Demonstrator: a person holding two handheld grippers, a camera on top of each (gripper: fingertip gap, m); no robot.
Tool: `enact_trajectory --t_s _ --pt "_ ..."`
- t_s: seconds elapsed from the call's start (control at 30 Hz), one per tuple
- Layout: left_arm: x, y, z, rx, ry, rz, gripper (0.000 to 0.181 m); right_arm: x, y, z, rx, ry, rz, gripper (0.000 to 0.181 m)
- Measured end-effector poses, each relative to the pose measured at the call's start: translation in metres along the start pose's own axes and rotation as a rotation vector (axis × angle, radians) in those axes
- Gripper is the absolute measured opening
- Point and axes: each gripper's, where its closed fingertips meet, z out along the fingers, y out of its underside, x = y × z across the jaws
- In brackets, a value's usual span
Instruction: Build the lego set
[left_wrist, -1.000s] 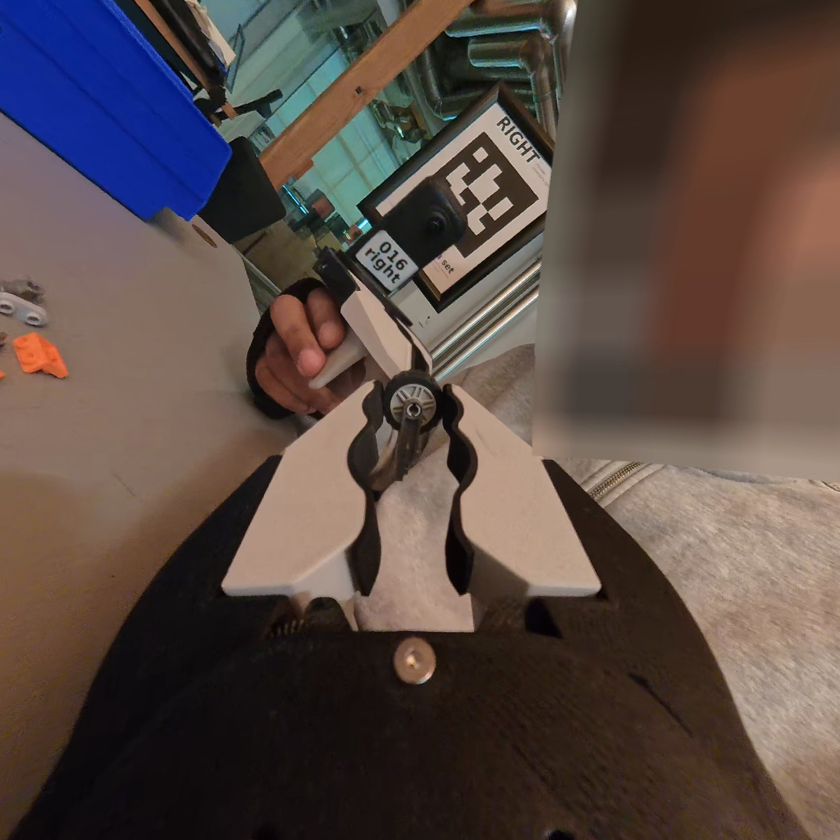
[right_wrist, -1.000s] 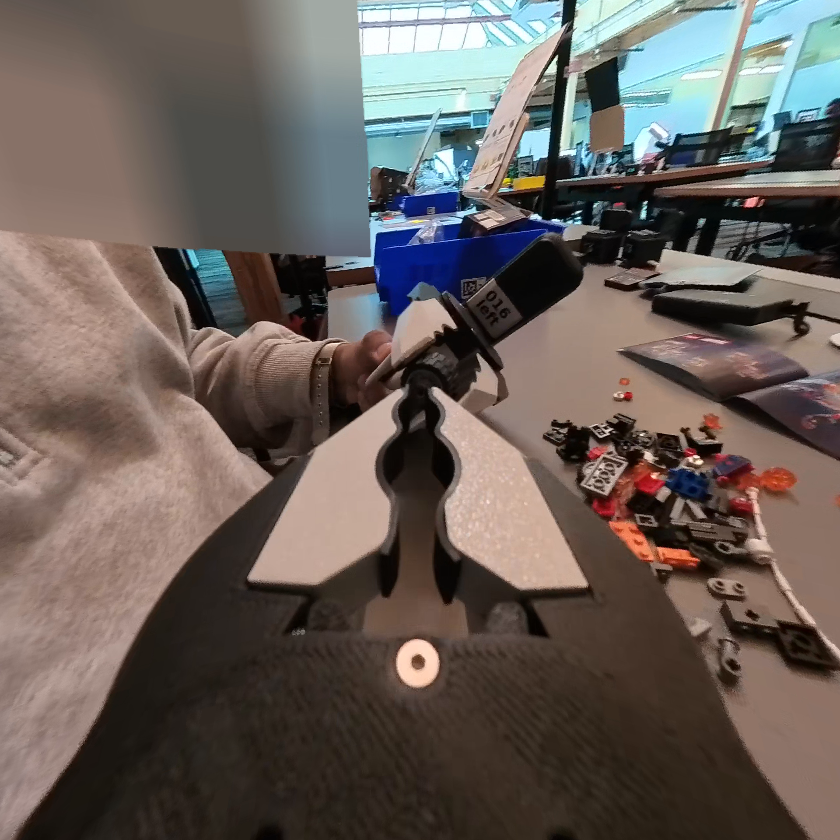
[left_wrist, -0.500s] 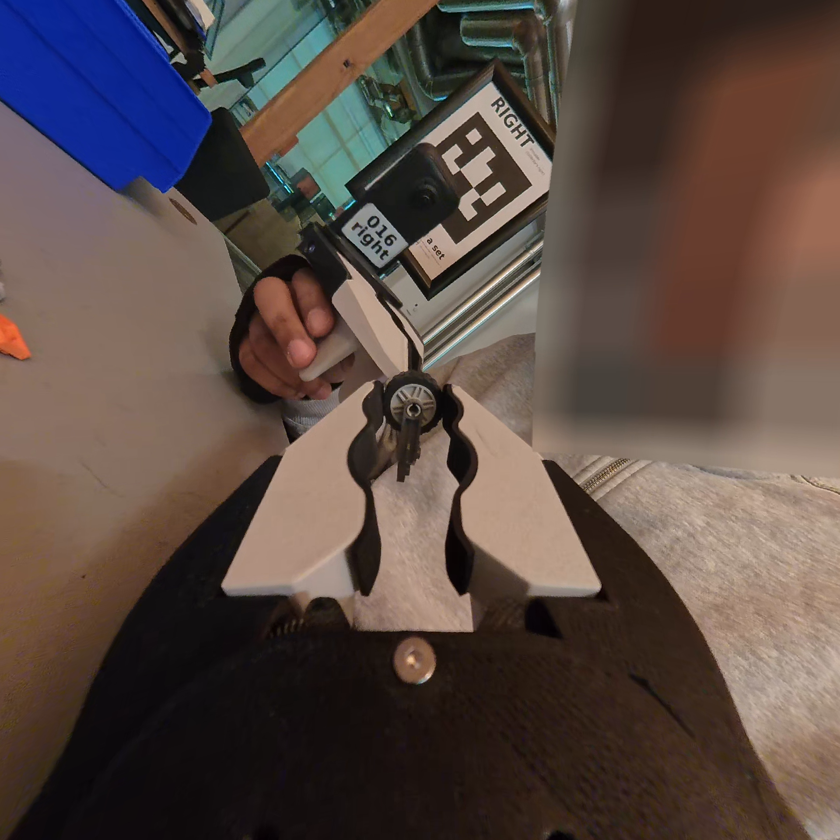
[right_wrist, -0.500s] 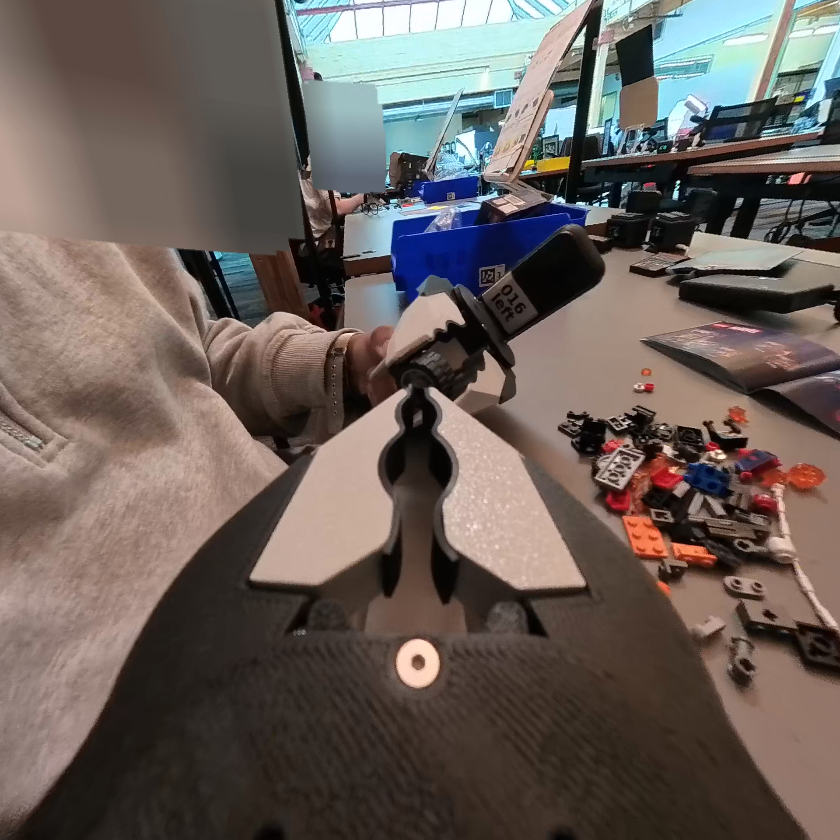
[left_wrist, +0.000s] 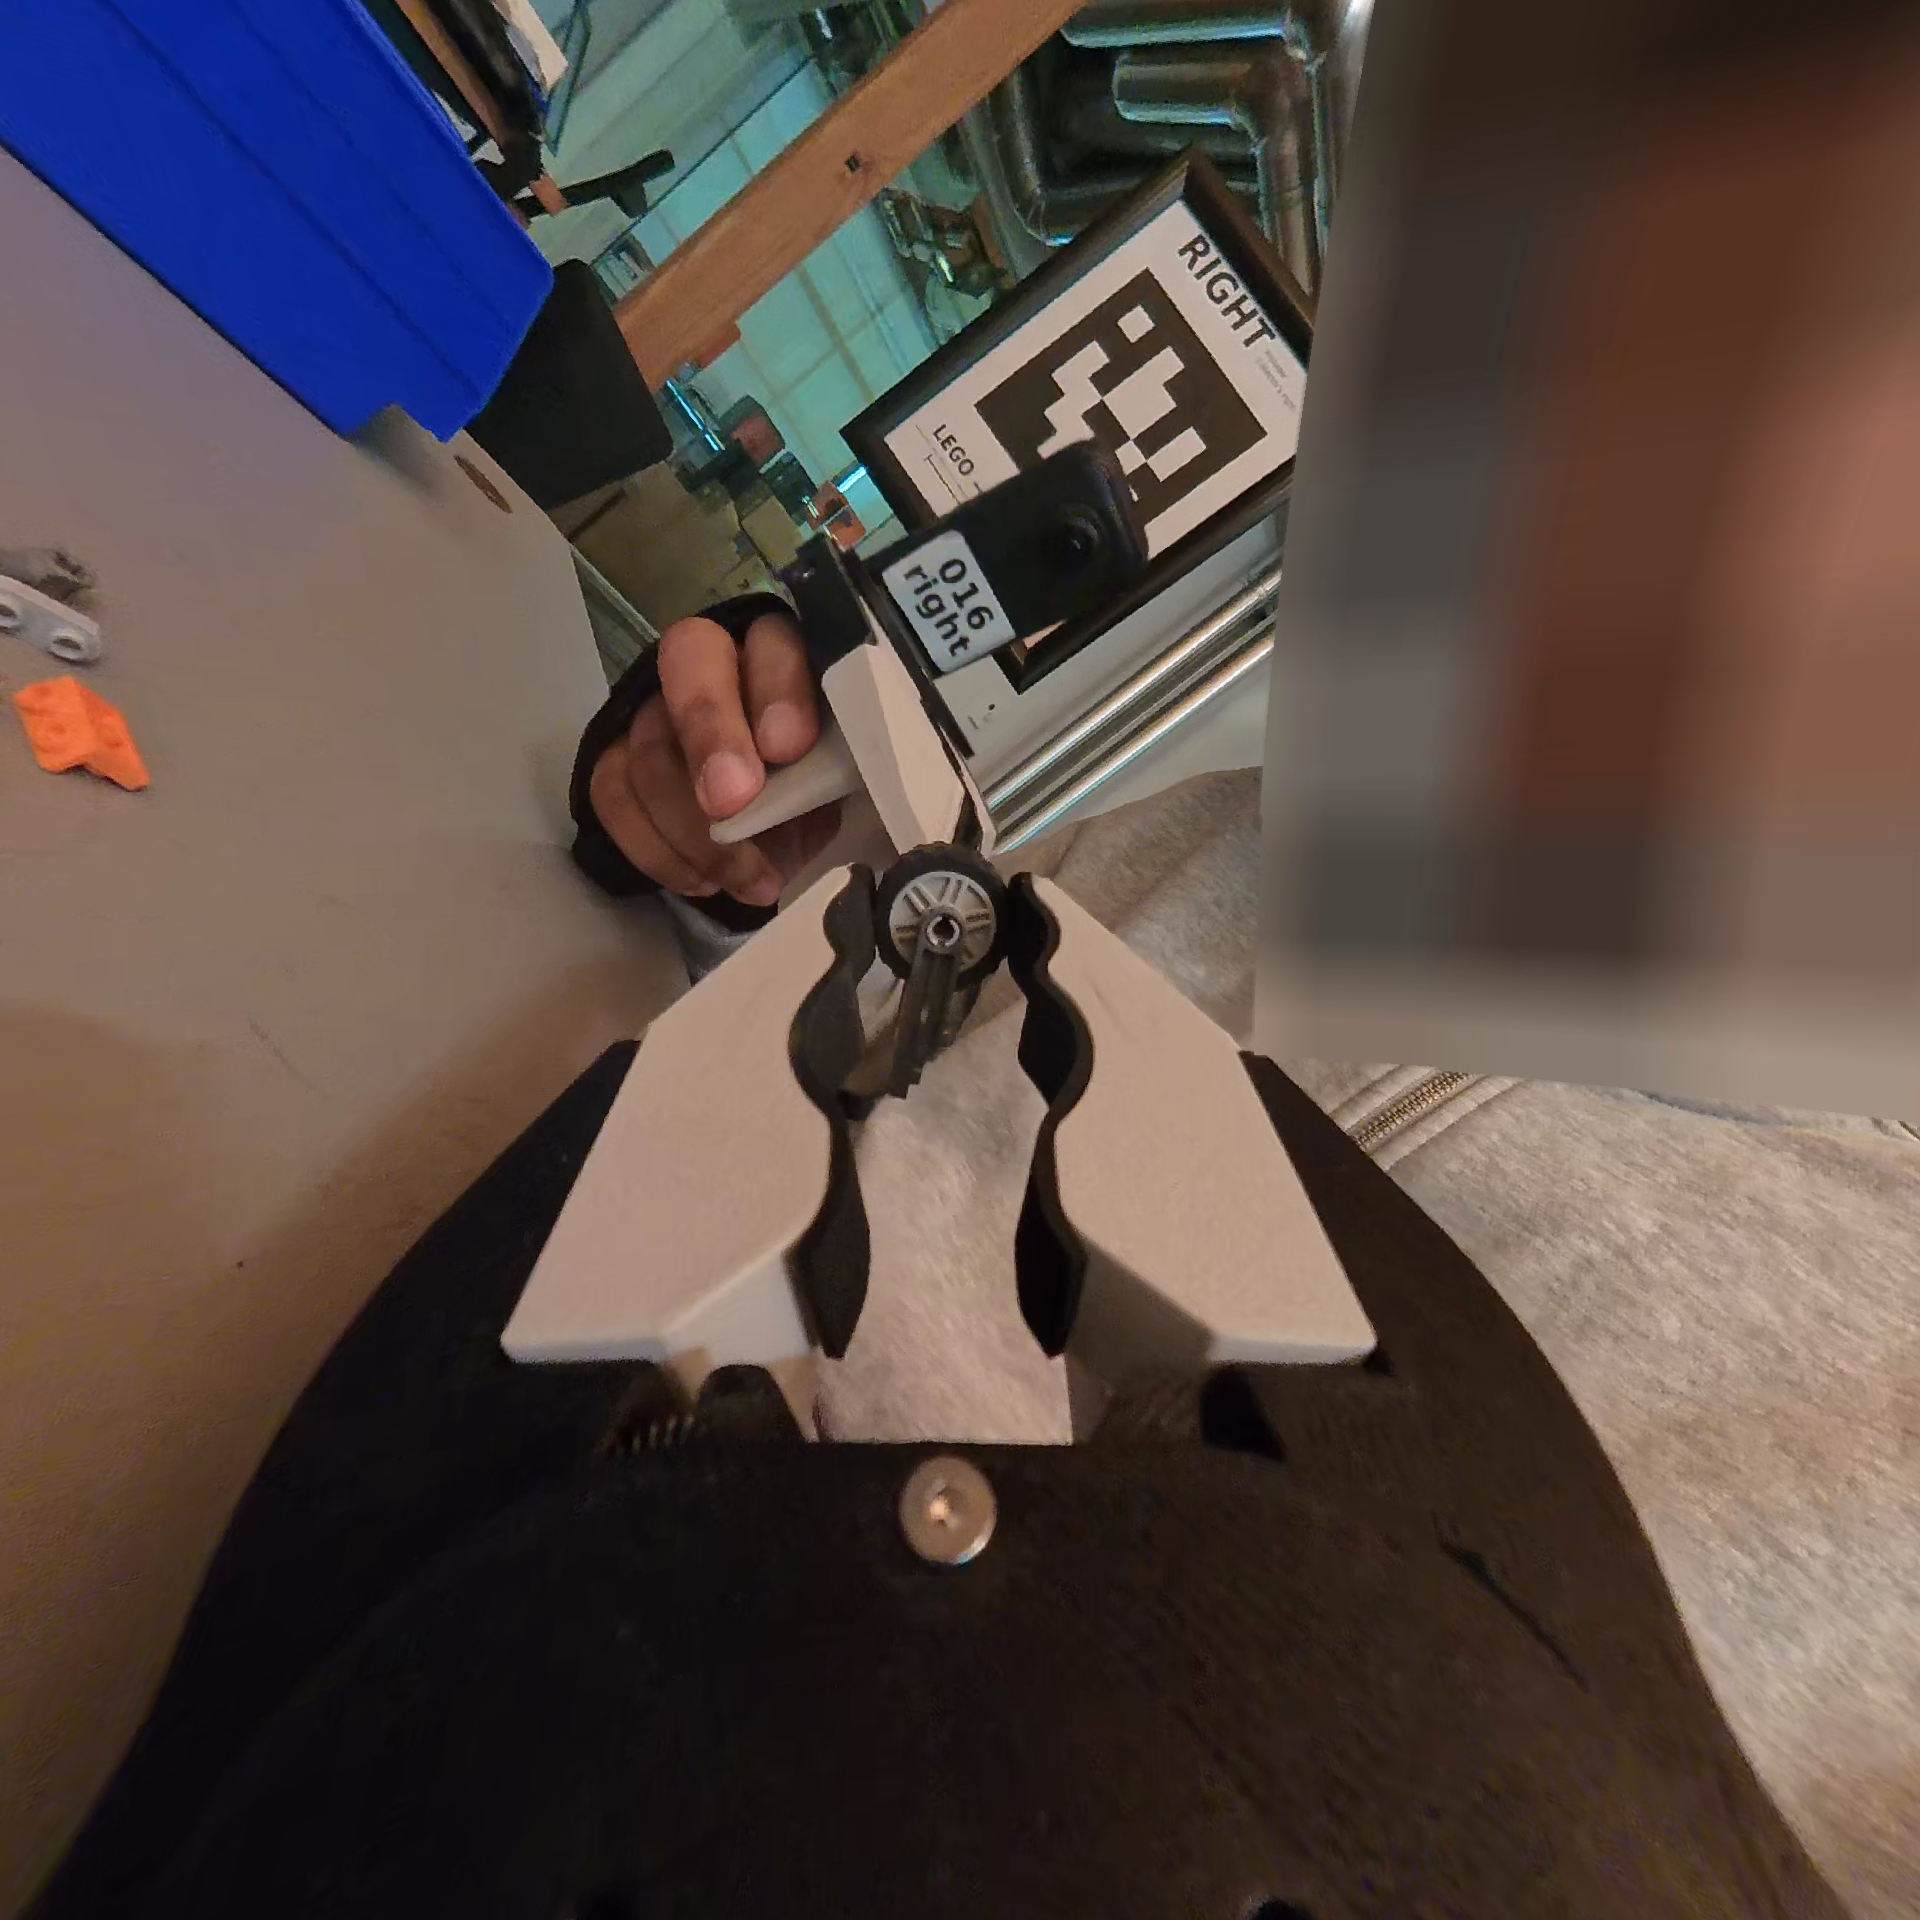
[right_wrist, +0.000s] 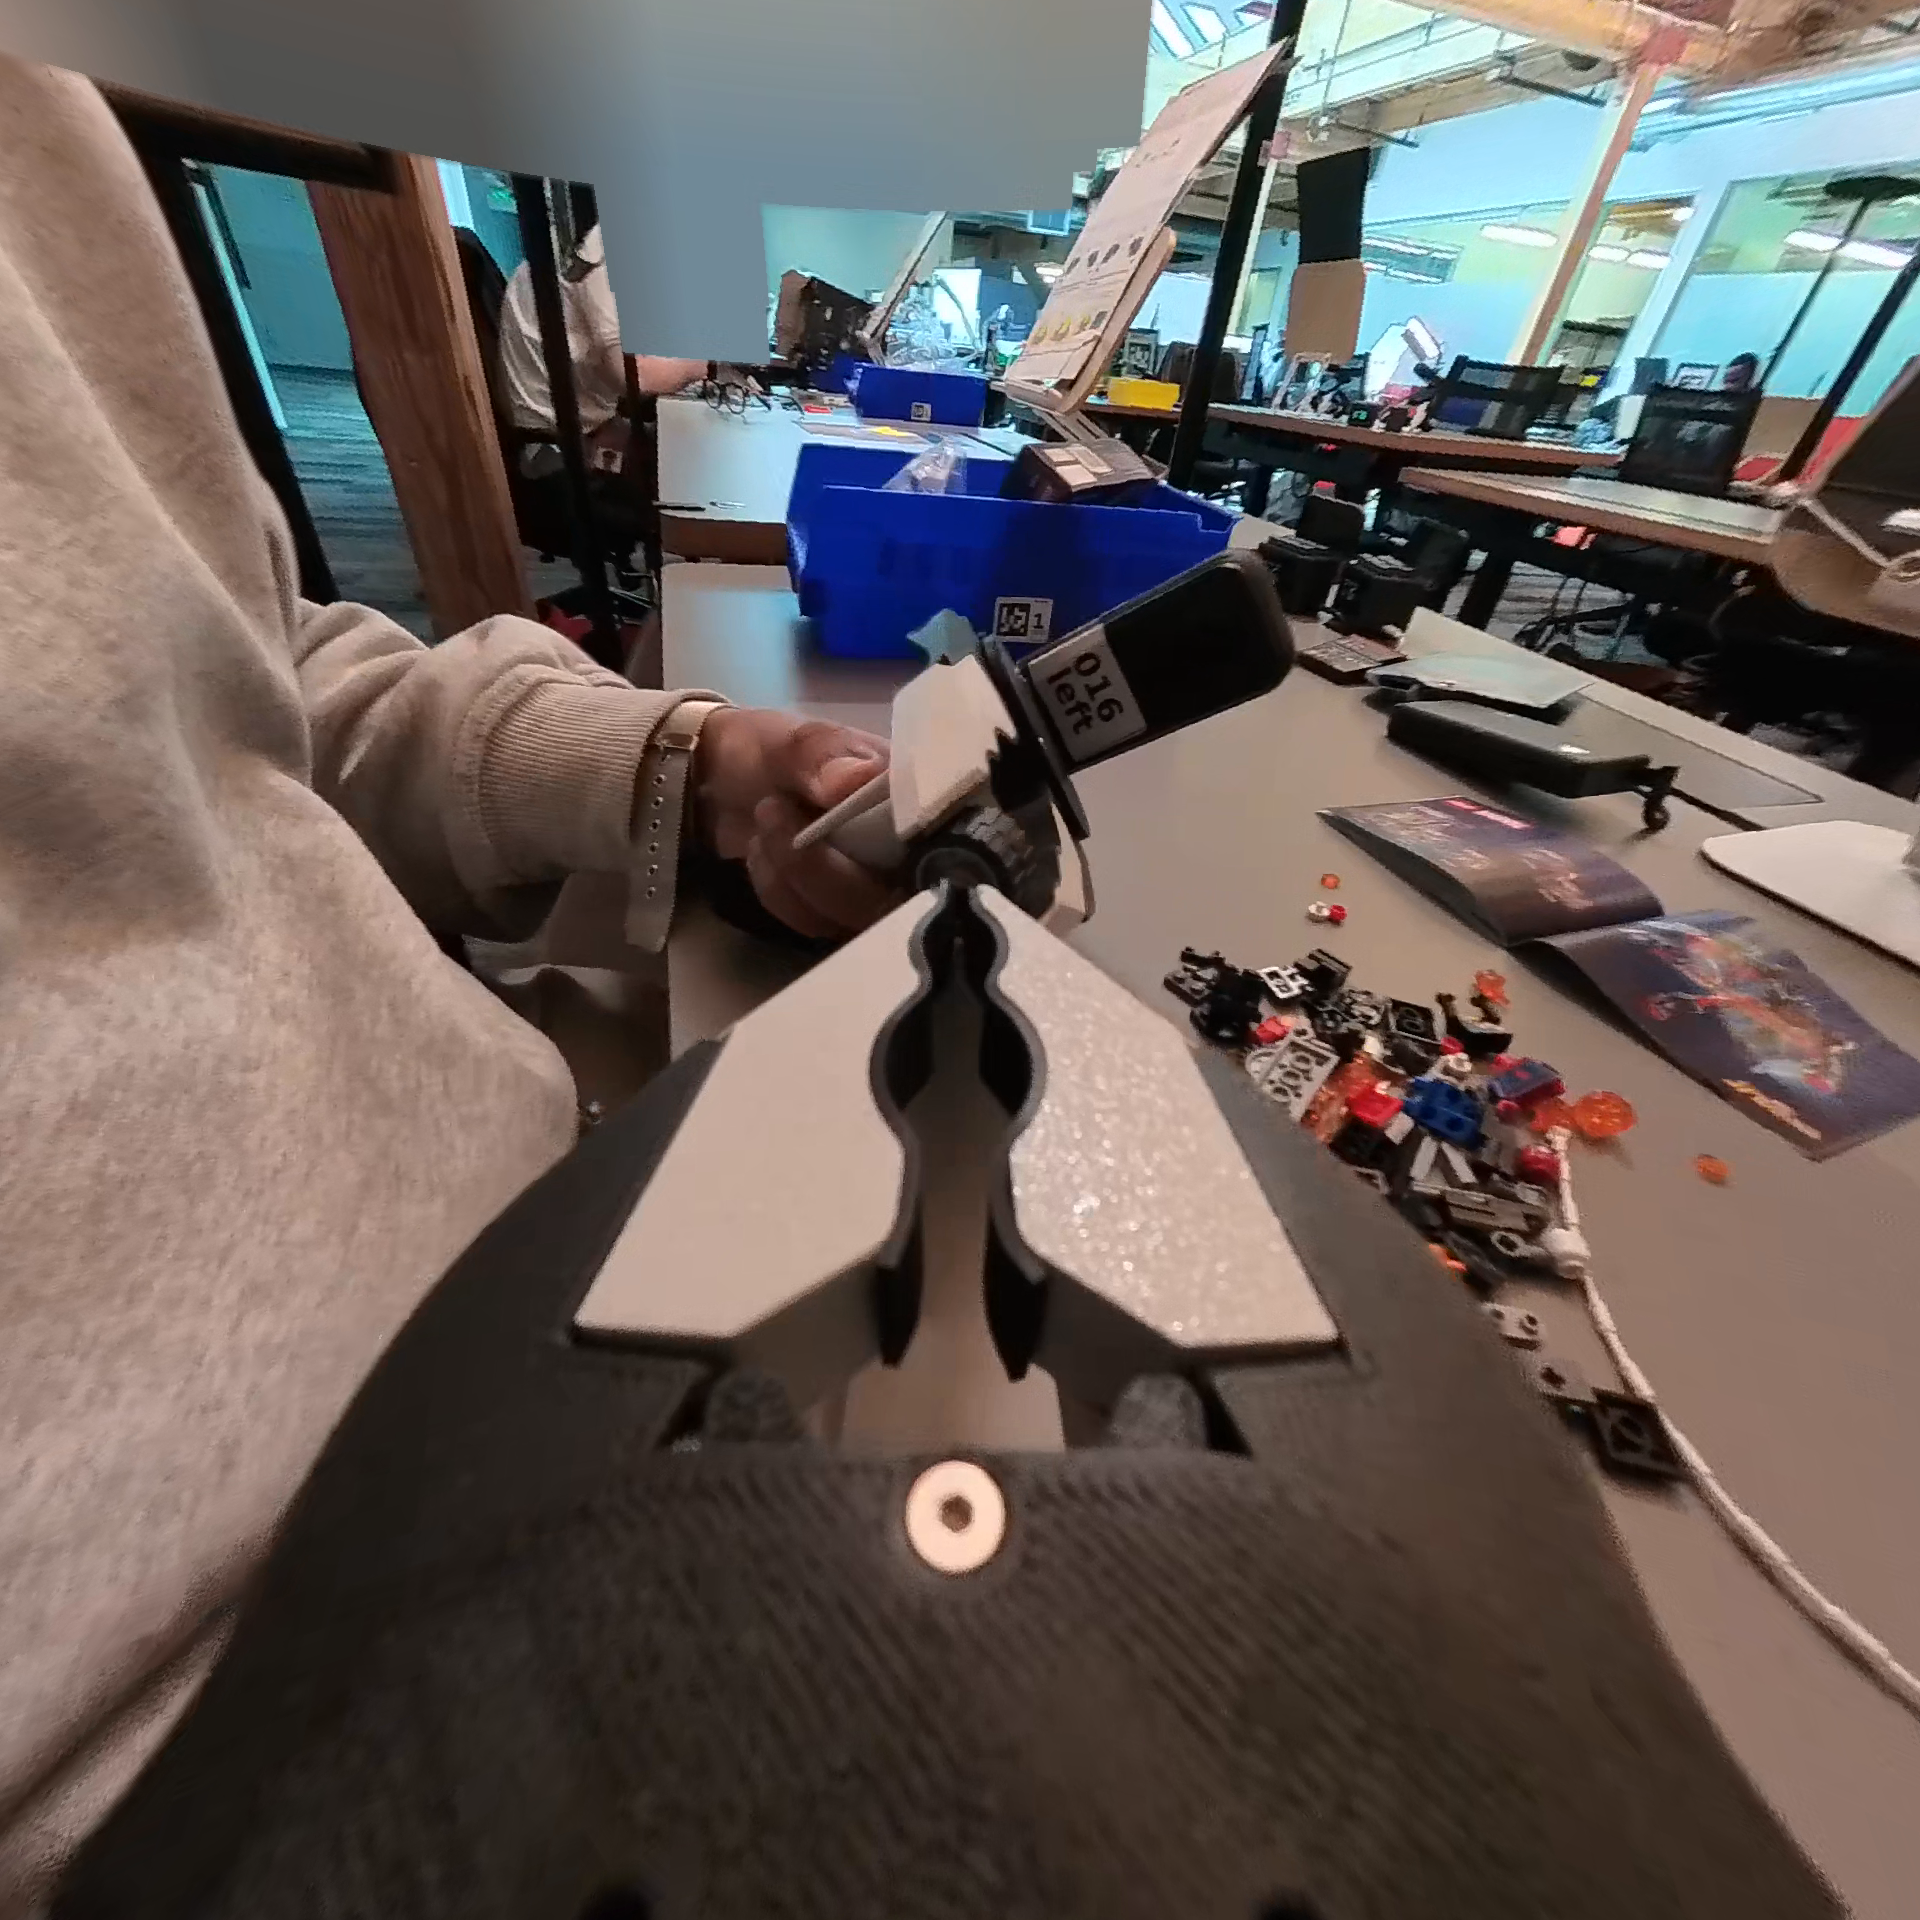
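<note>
Pinching a small black-tyred toy wheel (left_wrist: 940, 924) between its tips, the left gripper (left_wrist: 940, 914) meets the right gripper (right_wrist: 951, 920), pressed shut on the wheel's dark axle piece (left_wrist: 914, 1023). Right of the wheel, loose toy bricks (right_wrist: 1392, 1091) litter the grey table (right_wrist: 1714, 1299).

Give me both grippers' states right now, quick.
Left gripper: jaws shut on the small wheel with a dark axle piece.
Right gripper: jaws shut on a thin dark part meeting that wheel.

Wheel (left_wrist: 940, 928): small, black tyre, grey hub, held up off the table, pinched at the left gripper's (left_wrist: 940, 935) tips.
Pin (left_wrist: 914, 1023): thin dark stick in the hub, leaning down-left; the right gripper (right_wrist: 951, 902) pinches it.
</note>
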Motion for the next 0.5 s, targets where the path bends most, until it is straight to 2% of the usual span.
enact_trajectory --t_s 0.3,0.5 --pt "-0.0046 -0.0016 -0.0014 0.012 -0.048 0.019 0.026 0.005 0.0033 0.0013 -0.029 0.099 -0.104 0.0" --pt "-0.0024 -0.0051 -0.002 0.026 -0.035 0.032 0.026 0.0071 -0.0005 0.0009 0.003 0.066 -0.045 0.0"
